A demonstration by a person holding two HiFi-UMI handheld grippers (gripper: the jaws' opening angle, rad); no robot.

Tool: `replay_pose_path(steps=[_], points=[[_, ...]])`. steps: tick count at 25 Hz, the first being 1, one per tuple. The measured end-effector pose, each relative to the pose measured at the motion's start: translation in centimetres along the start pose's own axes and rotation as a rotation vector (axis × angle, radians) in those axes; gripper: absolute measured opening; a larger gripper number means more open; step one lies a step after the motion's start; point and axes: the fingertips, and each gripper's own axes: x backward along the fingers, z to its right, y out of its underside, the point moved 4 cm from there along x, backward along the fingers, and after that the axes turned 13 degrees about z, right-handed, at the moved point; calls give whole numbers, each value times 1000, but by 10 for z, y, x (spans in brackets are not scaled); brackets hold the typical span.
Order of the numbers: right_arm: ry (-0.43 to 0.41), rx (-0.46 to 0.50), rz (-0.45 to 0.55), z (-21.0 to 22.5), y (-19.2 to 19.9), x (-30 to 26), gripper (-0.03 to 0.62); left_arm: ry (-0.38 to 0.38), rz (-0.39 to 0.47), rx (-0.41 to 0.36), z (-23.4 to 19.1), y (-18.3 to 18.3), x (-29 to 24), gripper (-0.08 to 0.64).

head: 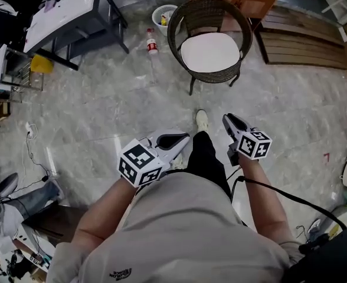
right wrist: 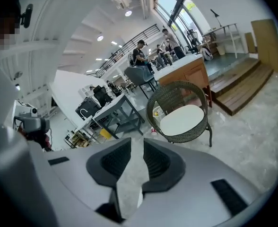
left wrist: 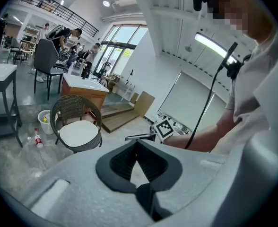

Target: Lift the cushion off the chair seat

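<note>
Both empty, left gripper (left wrist: 137,142) shut, right gripper (right wrist: 137,141) barely parted: such narrow jaws might just shove the far cushion (head: 210,52).

Dark woven wicker chair (head: 204,9), smooth matt white cushion (head: 210,52), glossy marbled floor (head: 114,99)

All three views toward distant chair (head: 177,33)

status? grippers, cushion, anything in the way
Left gripper shut, empty; right gripper open, empty; both short of the chair. Cushion flat on its seat, untouched. Bottle and basket beside the chair, off the path.
</note>
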Motion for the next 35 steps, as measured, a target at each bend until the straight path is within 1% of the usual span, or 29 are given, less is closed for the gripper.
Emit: replay_pose_path(steps=[3, 7, 11, 13, 15, 16, 20, 23, 26, 31, 34, 35], points=[[10, -77, -11, 44, -8, -45, 81, -18, -30, 11, -24, -18, -32, 8], [24, -238, -12, 104, -12, -104, 84, -54, -60, 47, -63, -34, -79, 8], [36, -378, -16, 156, -7, -163, 94, -54, -113, 65, -96, -36, -126, 8], [43, -480, -18, 181, 0, -193, 100, -47, -143, 77, -111, -32, -150, 8], [68, -568, -17, 208, 12, -219, 115, -39, -176, 85, -126, -26, -174, 8], [87, -593, -21, 222, 20, -230, 120, -37, -189, 89, -134, -23, -185, 8], [170, -658, -33, 274, 49, -268, 123, -16, -218, 111, -155, -18, -224, 8], [215, -682, -18, 309, 63, -292, 124, 3, -223, 110, -166, -18, -247, 8], [254, -711, -11, 338, 76, -309, 132, 1, -233, 104, -179, -13, -262, 8], [280, -761, 13, 373, 87, -329, 158, -23, -252, 116, -198, -3, -279, 8], [299, -804, 3, 391, 100, -347, 204, -35, -259, 133, -215, 6, -289, 8], [304, -815, 1, 395, 103, -352, 207, -41, -259, 138, -219, 8, -291, 8]])
